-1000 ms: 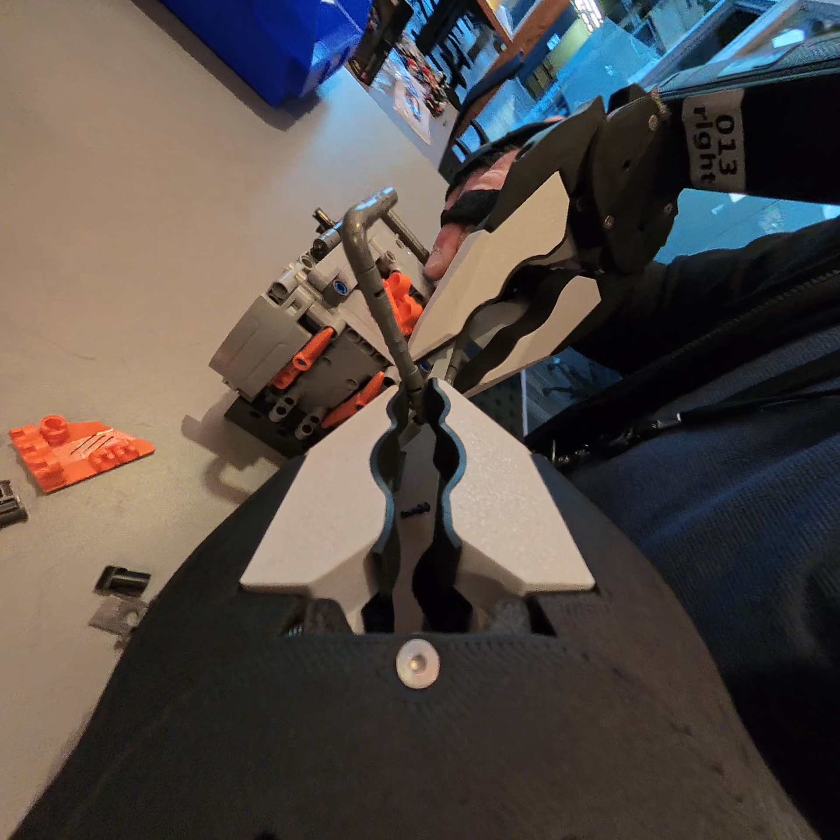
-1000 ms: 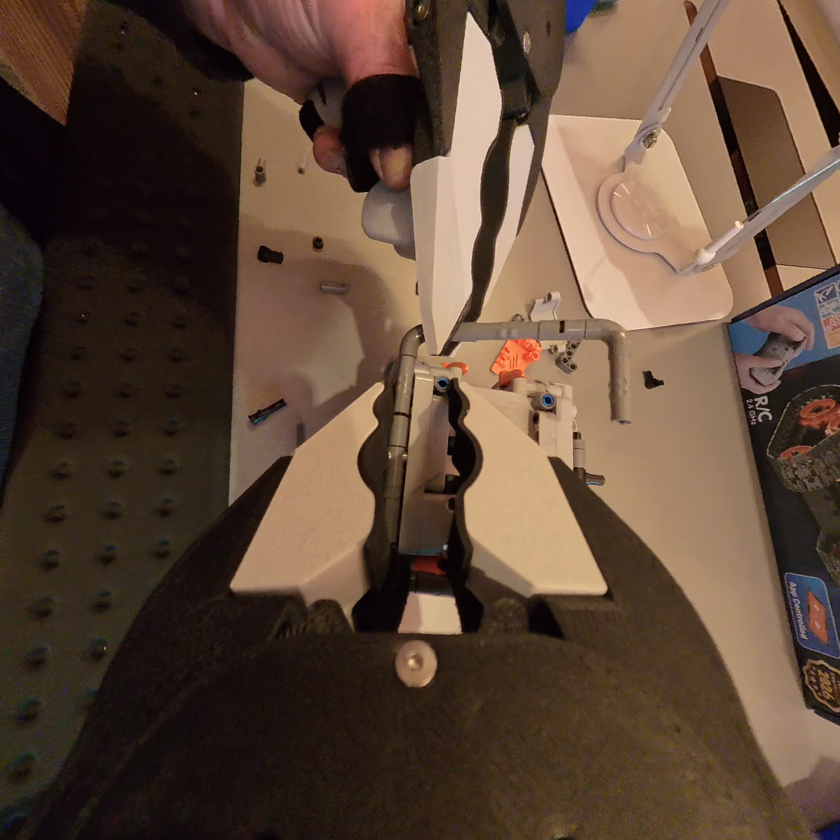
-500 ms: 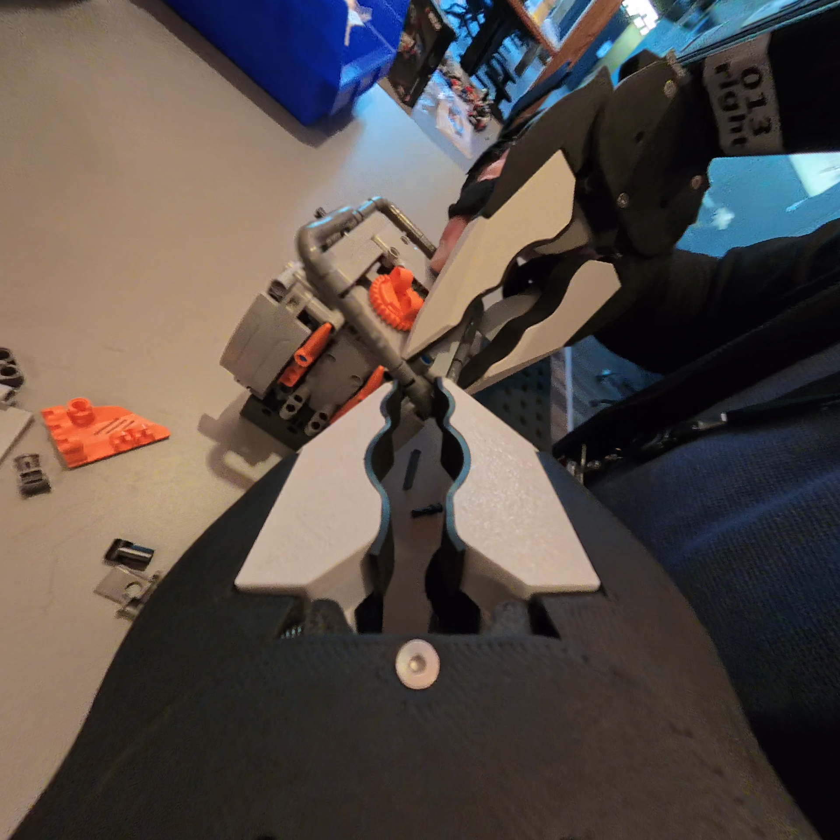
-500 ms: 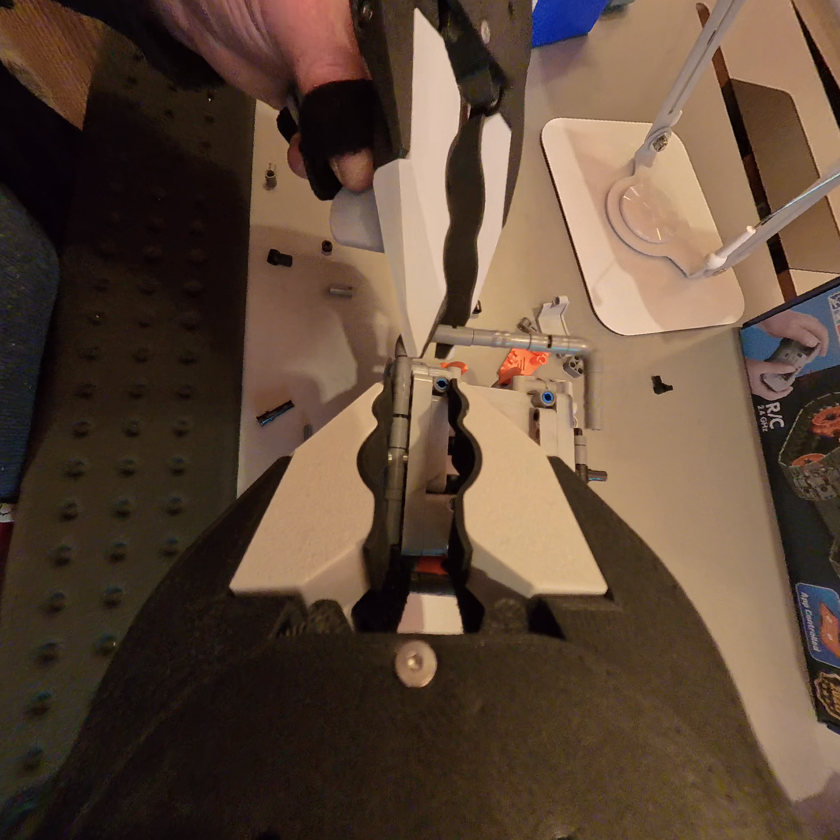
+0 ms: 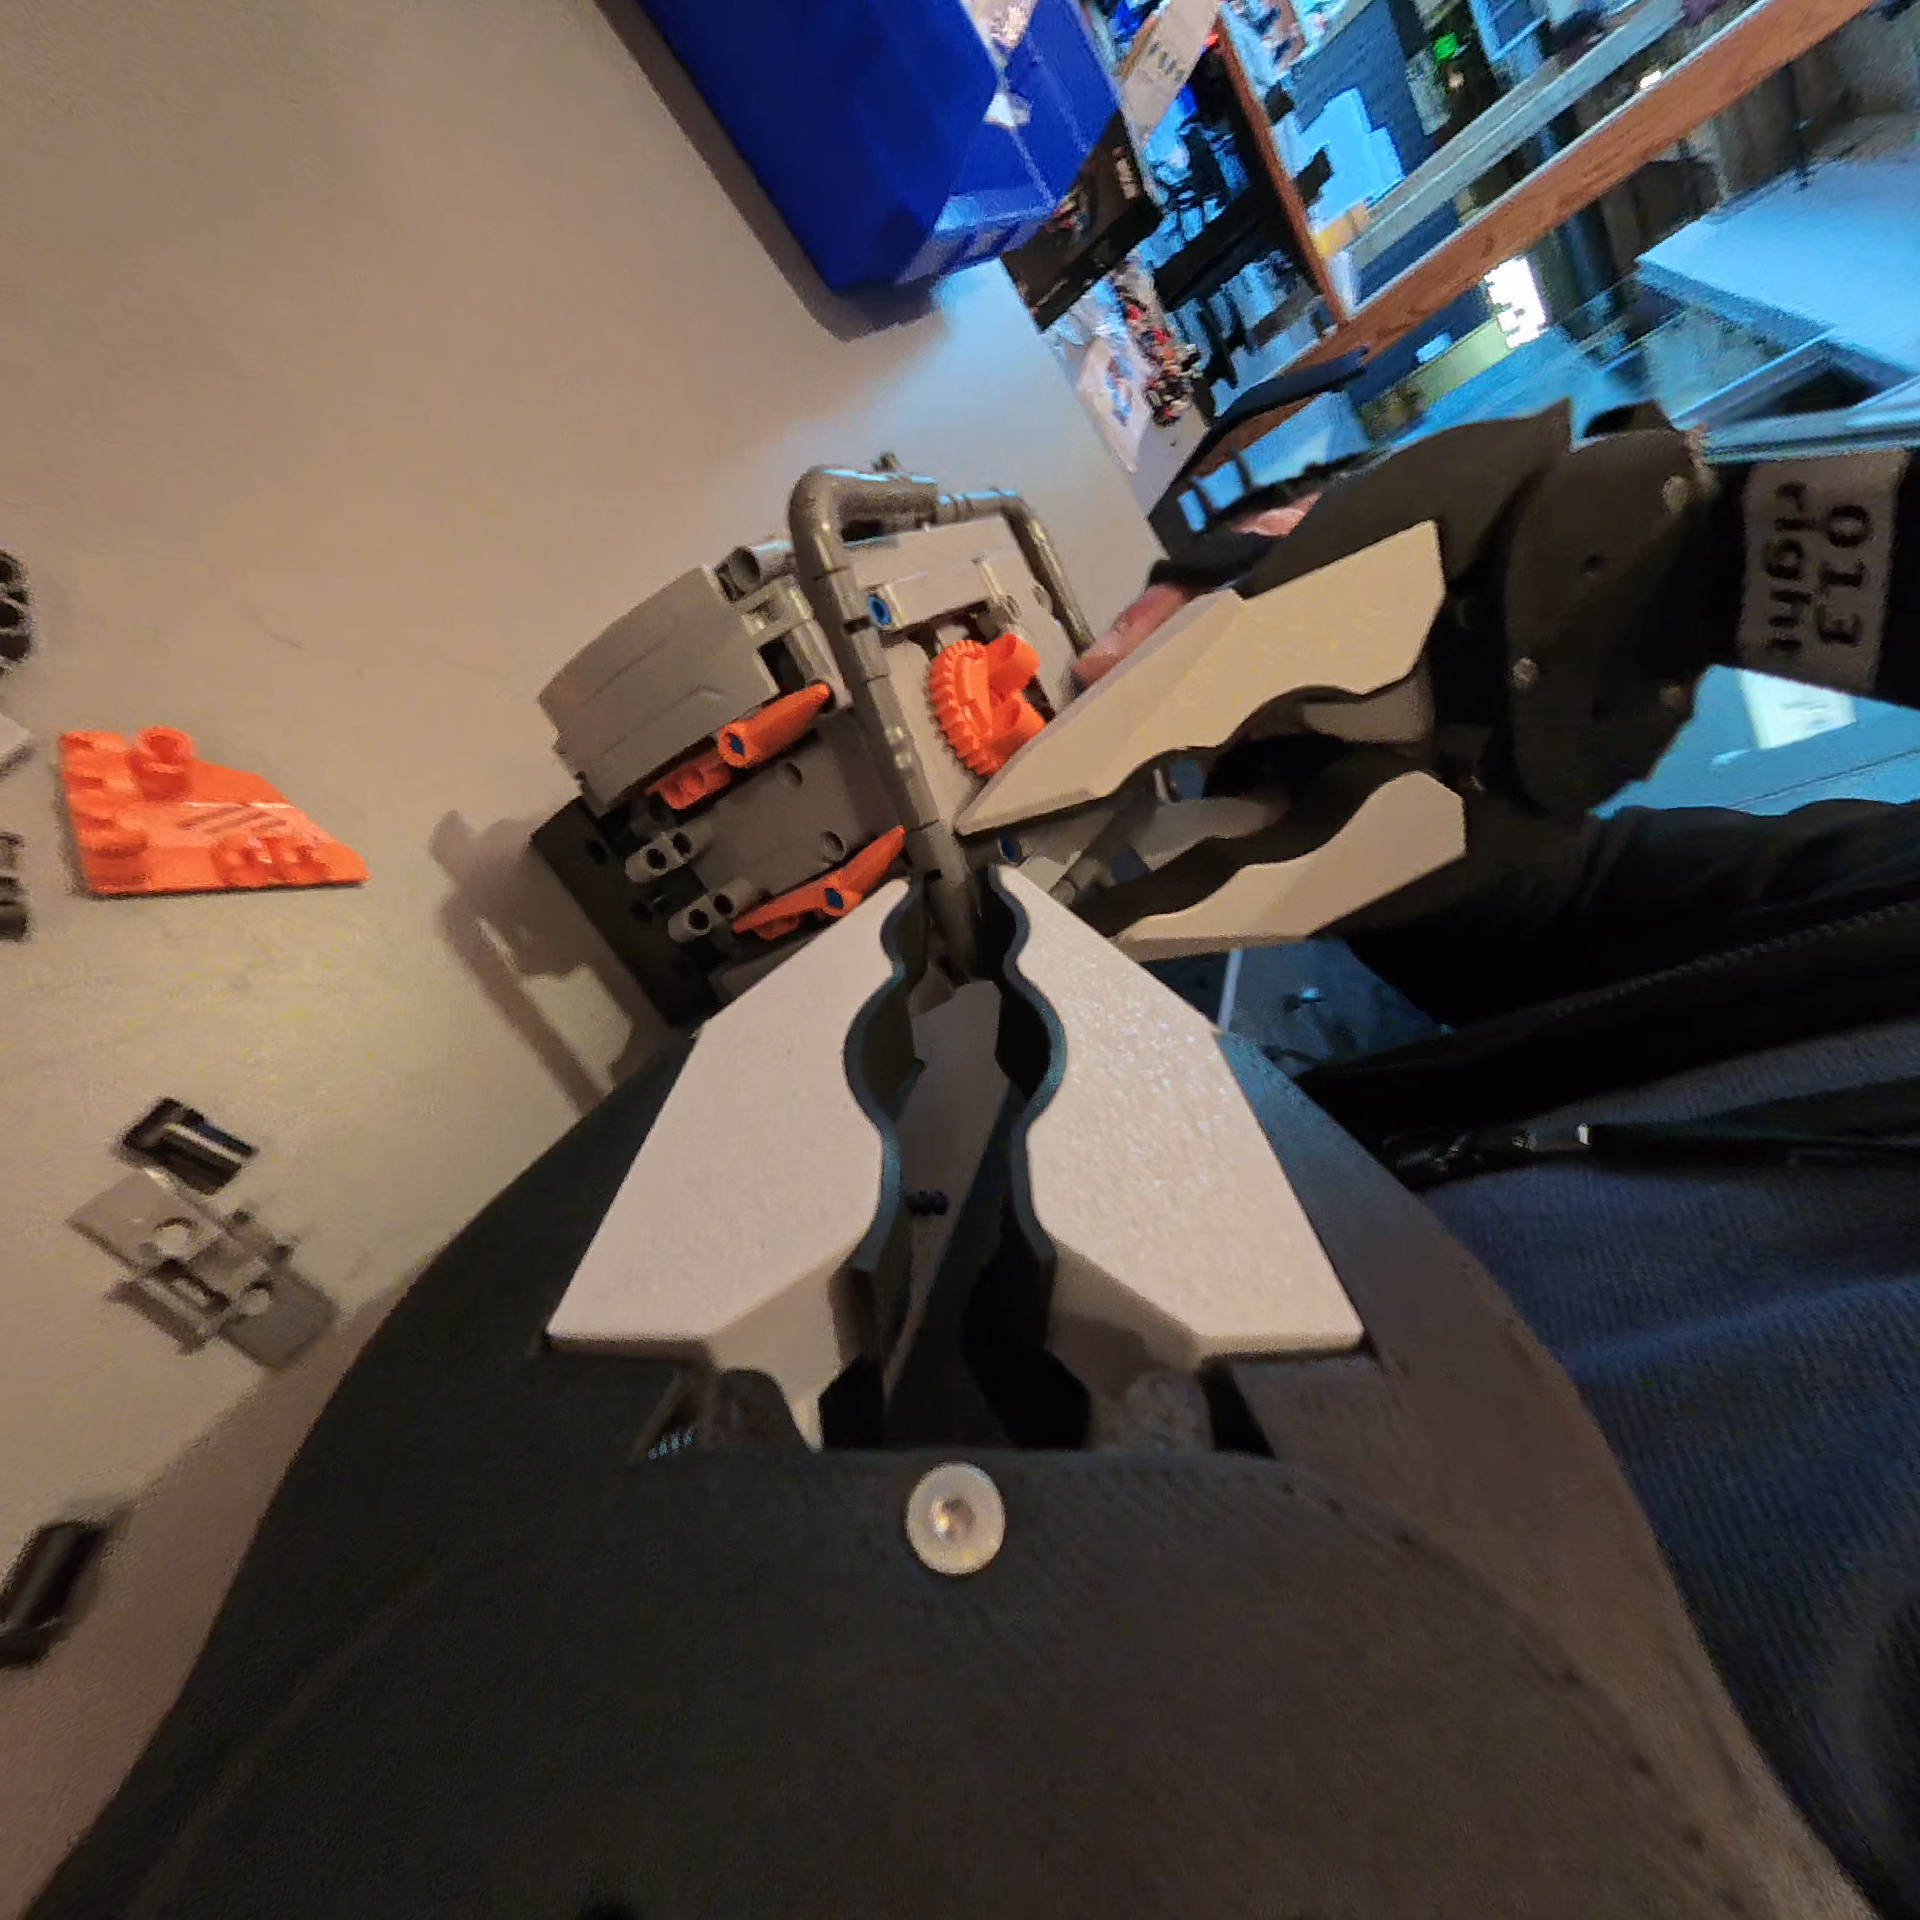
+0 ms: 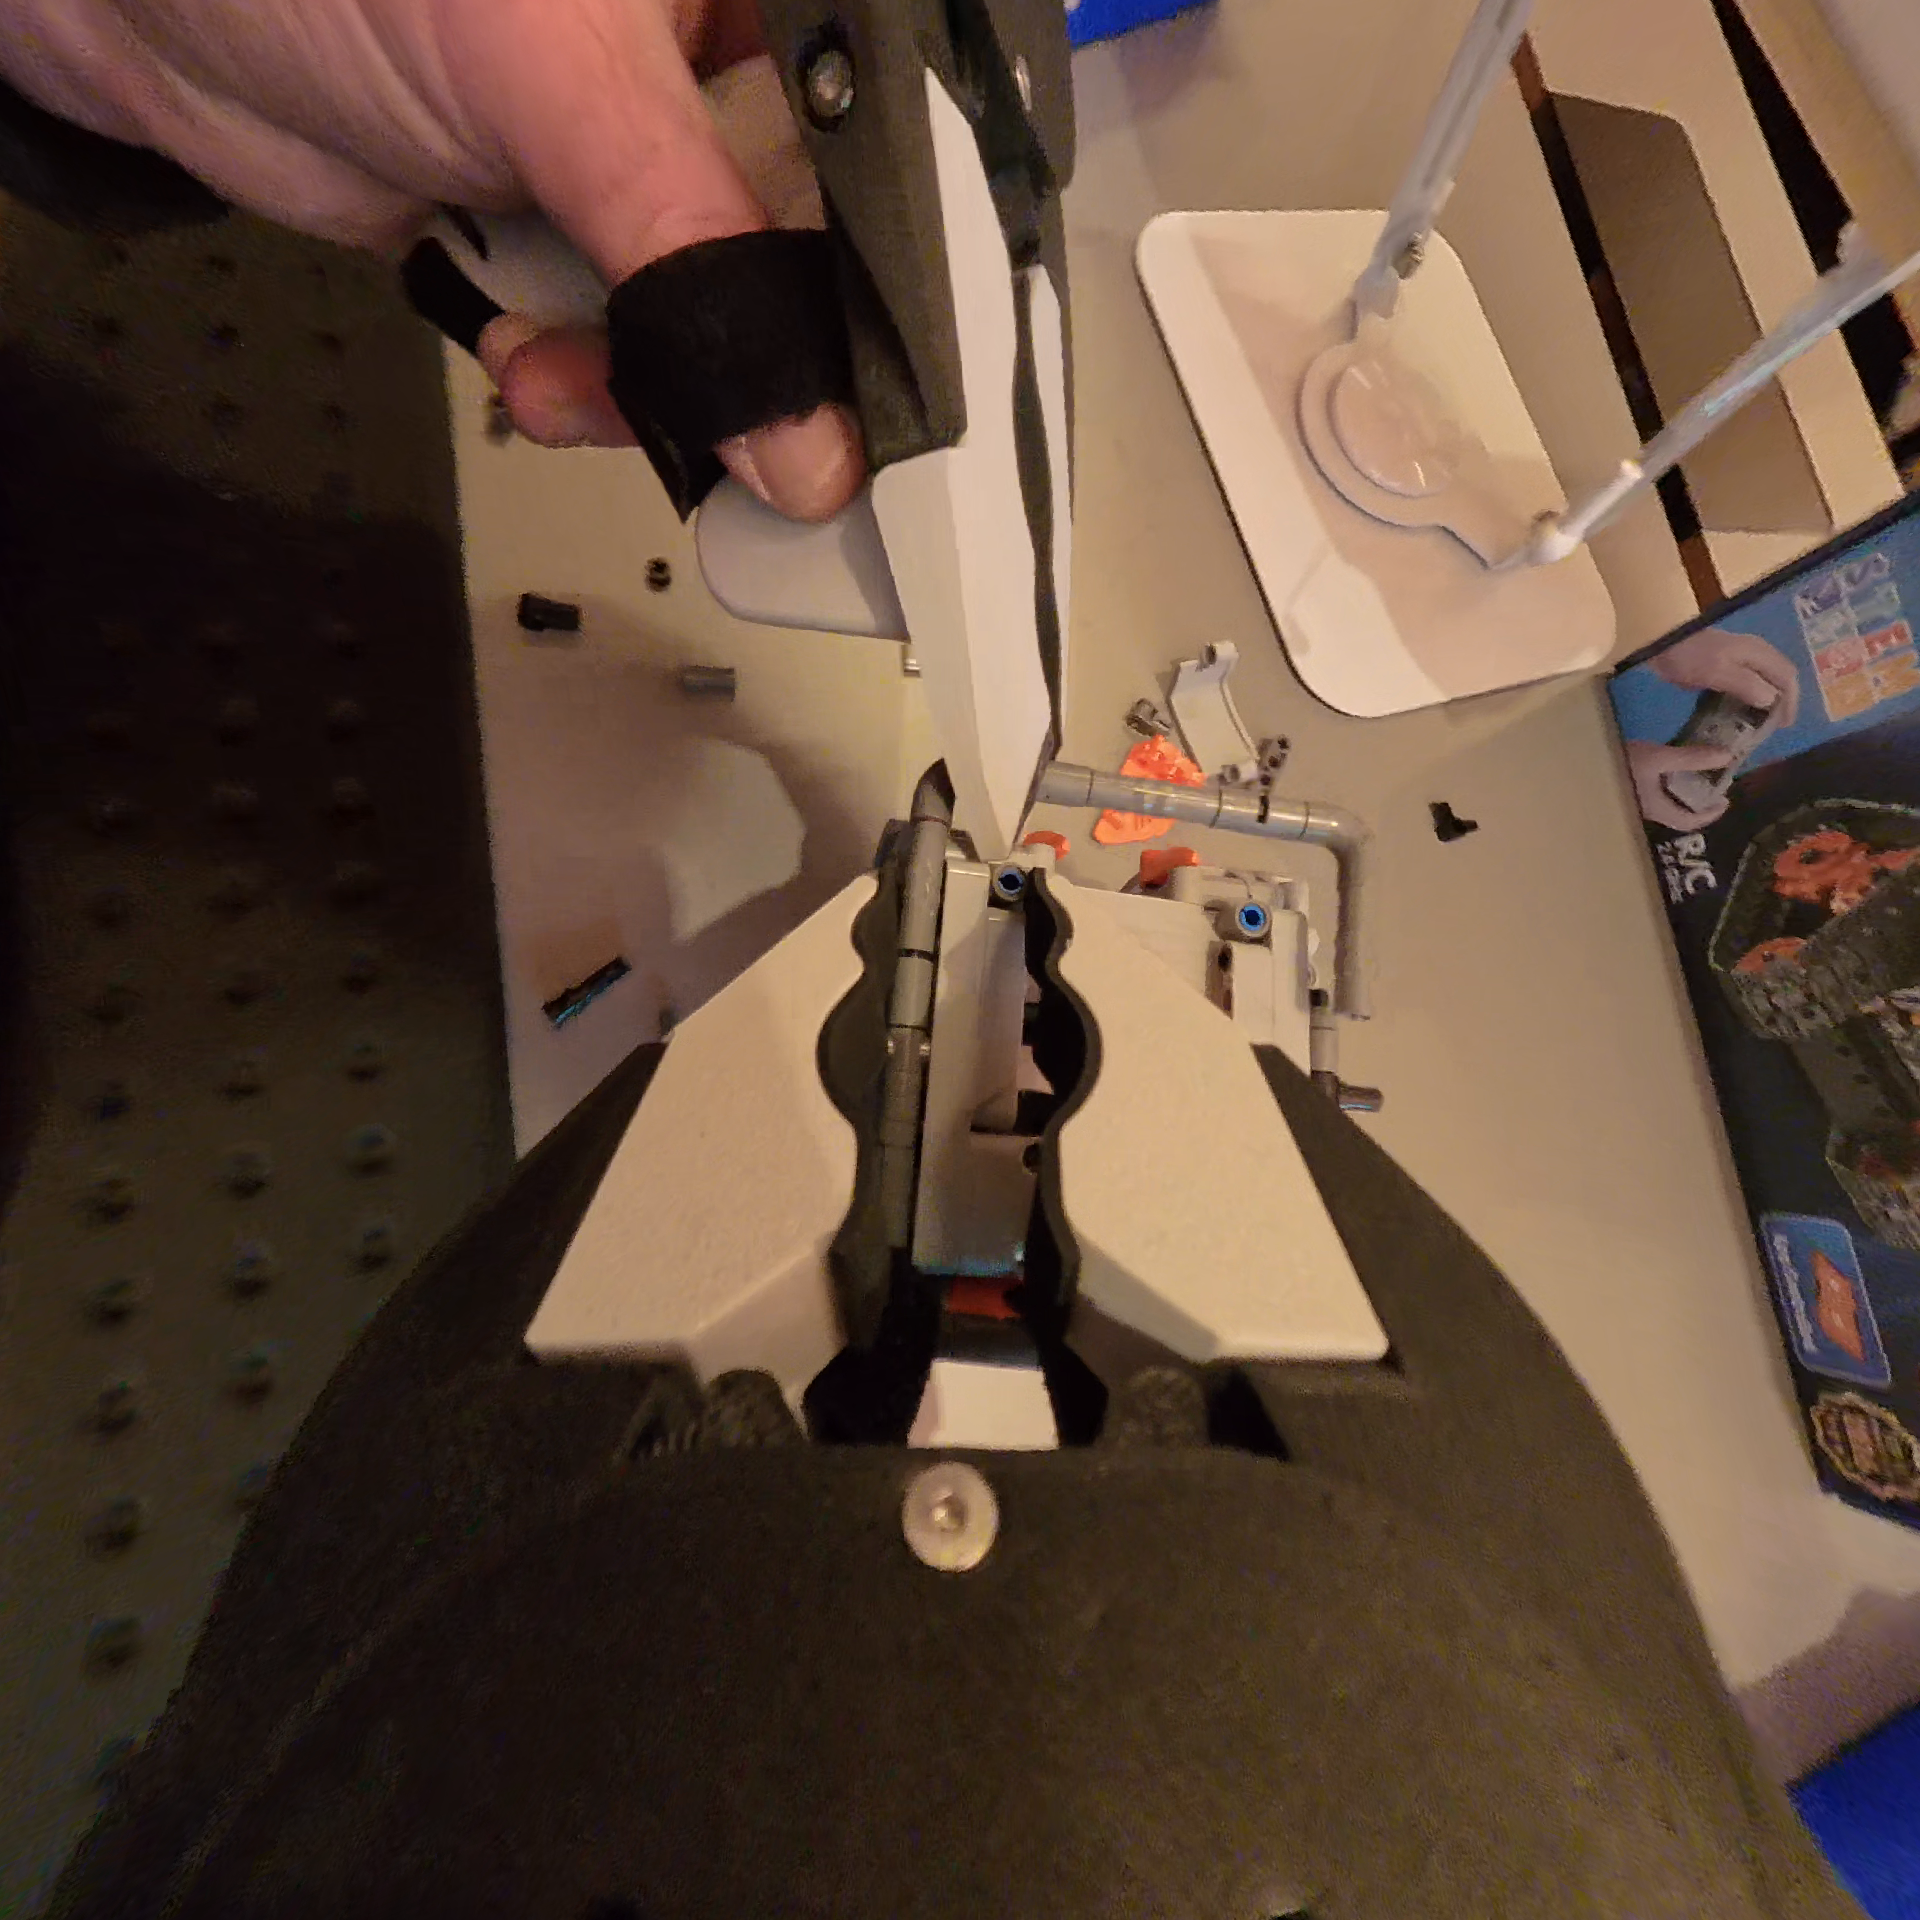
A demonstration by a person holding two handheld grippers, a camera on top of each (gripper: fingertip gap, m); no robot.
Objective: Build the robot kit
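At the centre of the left wrist view, the left gripper (image 5: 961, 914) is pinching the lower end of the grey bent tube (image 5: 862, 665), whose long axis is running up-left.

In the right wrist view, the right gripper (image 6: 987, 914) is clamping the brick model (image 6: 971, 1091) just ahead.

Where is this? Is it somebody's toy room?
Probably a workshop or lab with a building-toy bench. A half-built brick model sits on a table among loose pieces, a kit box lies beside it, and shelves stand behind.
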